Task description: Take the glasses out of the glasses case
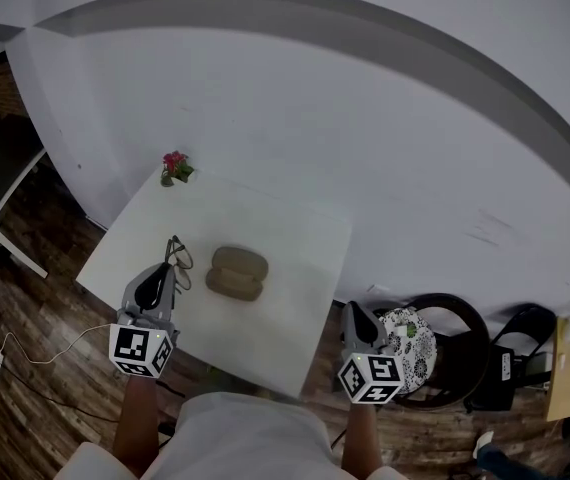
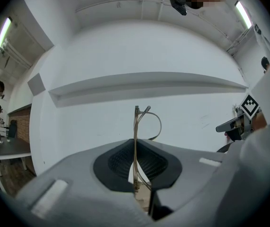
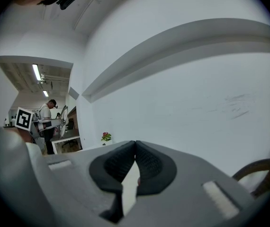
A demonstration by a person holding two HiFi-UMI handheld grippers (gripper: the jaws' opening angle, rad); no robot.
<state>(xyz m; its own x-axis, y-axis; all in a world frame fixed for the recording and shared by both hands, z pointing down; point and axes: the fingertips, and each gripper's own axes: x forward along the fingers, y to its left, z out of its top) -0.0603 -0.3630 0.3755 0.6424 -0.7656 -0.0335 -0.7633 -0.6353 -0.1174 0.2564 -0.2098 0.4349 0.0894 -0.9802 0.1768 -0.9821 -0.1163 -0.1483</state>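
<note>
– One pair of glasses (image 2: 136,126), already out of the glasses case (image 1: 238,273). Pinched by the frame in the left gripper (image 2: 136,144), thin rim running twelve to six through the jaws, one temple arm curling off toward two o'clock.

– Clenched for certain?

– Yes. Pads pressed on the metal from both sides, no gap anywhere in the left gripper view.

– And seen from the head view?

– Held at nine o'clock of the case, near it but apart, over the white table (image 1: 295,258). Case at the table's middle, long axis roughly nine to three. Seems to lie as two halves side by side, so probably open, though too small to swear to.

– Right gripper (image 3: 135,148)?

– Shut on nothing, pads meeting tip to tip. Off the table's edge at four o'clock of the case, well apart from it, beside a chair with a patterned cushion (image 1: 410,346).

– Which hand for the next move, then?

– The left, by my reckoning: has the load and sits nearer the case. Probably calls for carrying the frame farther toward nine o'clock, or setting it down on bare table clear of the case. Worth minding the thin rim, apt to twist or slip in so narrow a pinch.

– Anything else up there?

– Only a small red flower (image 1: 174,166) at the far corner, eleven o'clock of the case, well apart.
</note>
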